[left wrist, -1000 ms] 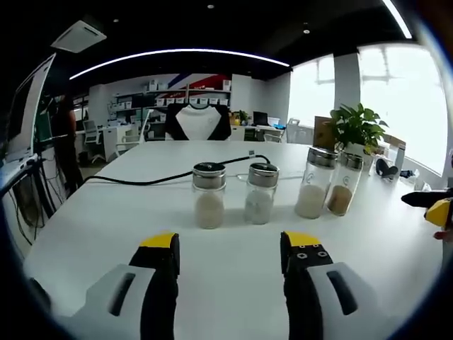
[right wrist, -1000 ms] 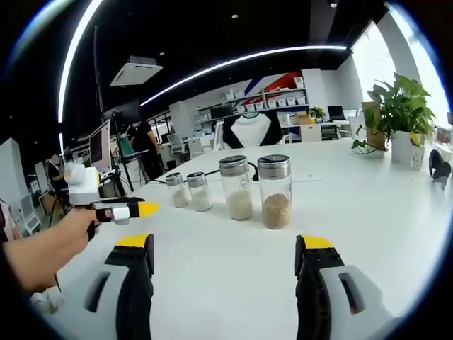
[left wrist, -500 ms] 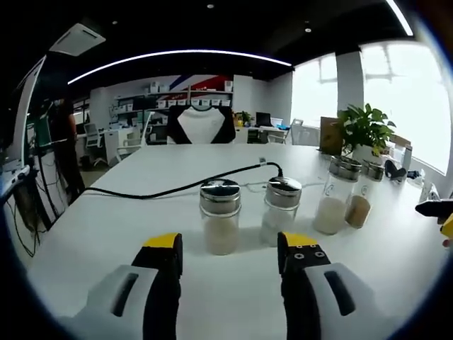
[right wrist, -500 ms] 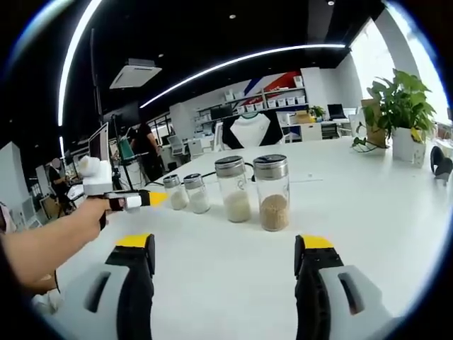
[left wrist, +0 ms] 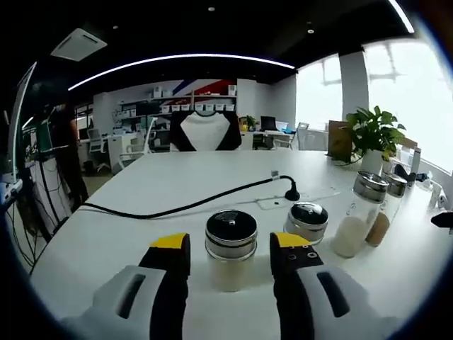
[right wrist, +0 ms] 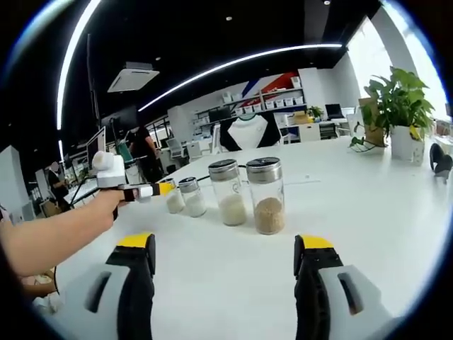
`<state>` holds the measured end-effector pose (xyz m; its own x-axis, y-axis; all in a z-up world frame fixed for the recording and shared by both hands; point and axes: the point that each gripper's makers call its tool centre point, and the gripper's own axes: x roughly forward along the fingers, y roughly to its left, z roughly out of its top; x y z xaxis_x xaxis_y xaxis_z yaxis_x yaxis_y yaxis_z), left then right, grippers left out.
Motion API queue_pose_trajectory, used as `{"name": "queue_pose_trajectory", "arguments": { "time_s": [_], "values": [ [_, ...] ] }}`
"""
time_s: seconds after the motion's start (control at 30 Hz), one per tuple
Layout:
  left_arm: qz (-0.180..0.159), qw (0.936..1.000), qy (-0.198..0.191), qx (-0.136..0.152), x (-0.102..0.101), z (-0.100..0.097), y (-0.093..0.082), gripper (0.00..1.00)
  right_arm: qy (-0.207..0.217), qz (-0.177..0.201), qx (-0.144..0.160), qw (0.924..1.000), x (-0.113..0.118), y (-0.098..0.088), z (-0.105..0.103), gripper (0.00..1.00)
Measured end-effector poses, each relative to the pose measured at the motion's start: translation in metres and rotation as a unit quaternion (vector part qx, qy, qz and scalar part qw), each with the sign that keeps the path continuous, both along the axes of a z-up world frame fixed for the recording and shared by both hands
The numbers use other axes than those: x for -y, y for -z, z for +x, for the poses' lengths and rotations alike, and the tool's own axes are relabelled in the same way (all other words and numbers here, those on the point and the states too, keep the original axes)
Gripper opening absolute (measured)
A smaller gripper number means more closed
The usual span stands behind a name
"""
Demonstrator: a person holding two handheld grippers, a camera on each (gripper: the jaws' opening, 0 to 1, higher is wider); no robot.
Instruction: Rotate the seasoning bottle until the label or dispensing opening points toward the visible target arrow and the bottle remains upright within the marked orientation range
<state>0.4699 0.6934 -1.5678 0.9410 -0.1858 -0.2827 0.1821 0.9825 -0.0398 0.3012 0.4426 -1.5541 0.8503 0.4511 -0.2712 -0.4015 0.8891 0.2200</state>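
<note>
You are closing in with left gripper (left wrist: 228,248): jaws apart, now straddling leftmost seasoning bottle (left wrist: 231,248) upright on counter (left wrist: 141,205), not yet clamping. Grasp looks imminent. Right gripper (right wrist: 224,252) hanging back, jaws apart, nothing between; other three bottles standing in row.

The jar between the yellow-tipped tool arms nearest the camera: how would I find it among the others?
On the white table stands a row of four glass jars with metal lids. Start from the black cable and come toward the left tool: the jar stands between its two yellow tips. Unlike the tall jar with brown contents at the other end, it is short, holds pale grains and ends the row.
</note>
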Motion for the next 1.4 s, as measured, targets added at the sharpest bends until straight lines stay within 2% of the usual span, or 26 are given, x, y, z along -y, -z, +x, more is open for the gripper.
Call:
{"name": "queue_pose_trajectory", "arguments": {
  "time_s": [0.23,0.6,0.97,1.13,1.4],
  "values": [
    [-0.003,1.0000,-0.003,0.003,0.001,0.012,0.000,0.43,0.001,0.003,-0.004,1.0000,0.002,0.003,0.001,0.80],
    [-0.007,0.9999,-0.008,0.005,0.002,0.015,0.000,0.34,0.004,0.004,-0.006,1.0000,0.007,0.005,0.003,0.79],
    [-0.005,0.9998,-0.013,0.010,-0.002,0.014,-0.001,0.33,0.004,0.005,-0.005,1.0000,0.009,0.004,0.002,0.78],
    [0.002,0.9997,-0.006,0.024,-0.004,0.002,-0.009,0.32,0.000,0.007,0.001,1.0000,0.008,-0.001,0.000,0.78],
    [-0.005,0.9991,0.023,0.034,0.002,-0.038,-0.031,0.32,-0.033,0.013,0.007,0.9993,-0.014,-0.009,-0.009,0.77]
  ]
}}
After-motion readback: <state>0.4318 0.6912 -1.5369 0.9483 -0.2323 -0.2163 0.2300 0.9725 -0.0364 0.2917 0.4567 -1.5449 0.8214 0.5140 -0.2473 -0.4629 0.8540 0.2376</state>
